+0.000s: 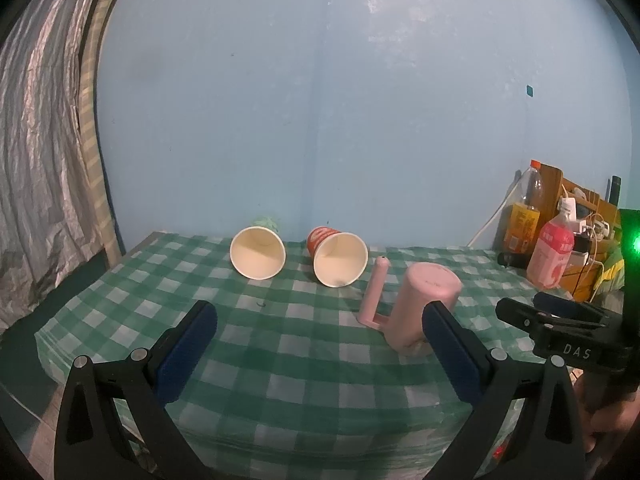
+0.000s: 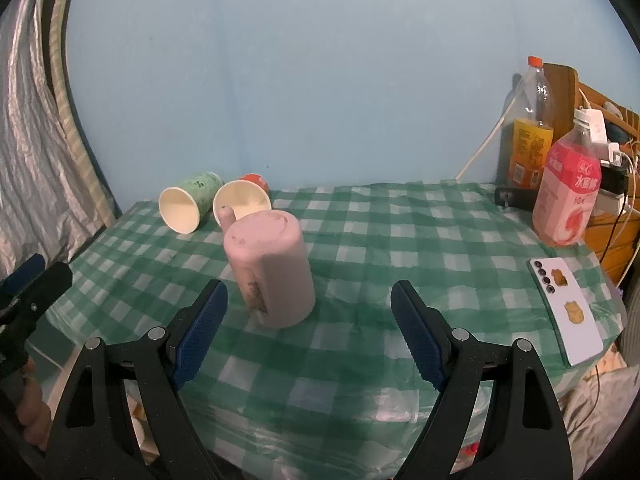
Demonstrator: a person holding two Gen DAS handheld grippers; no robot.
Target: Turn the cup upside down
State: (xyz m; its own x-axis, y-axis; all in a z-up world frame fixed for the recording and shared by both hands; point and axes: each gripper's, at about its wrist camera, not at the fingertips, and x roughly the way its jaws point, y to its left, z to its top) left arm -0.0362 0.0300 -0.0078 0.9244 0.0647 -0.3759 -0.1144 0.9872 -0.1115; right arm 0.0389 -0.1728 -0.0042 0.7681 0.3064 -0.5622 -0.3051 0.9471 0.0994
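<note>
Well — pink cup (image 2: 269,270) inverted mid-table, both tools spread.

Pink cup (image 2: 269,268) inverted on tablecloth

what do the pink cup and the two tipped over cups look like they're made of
Pink cup: likely matte plastic, with a moulded handle and a dull, even surface. Green cup and orange cup: probably paper, with thin rolled rims, printed outsides and plain cream insides.

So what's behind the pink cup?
Behind the pink cup, two paper cups lie on their sides: a green one and a red one, partly hidden by it. Both look empty. Whatever is under the upside-down pink cup is covered.
</note>
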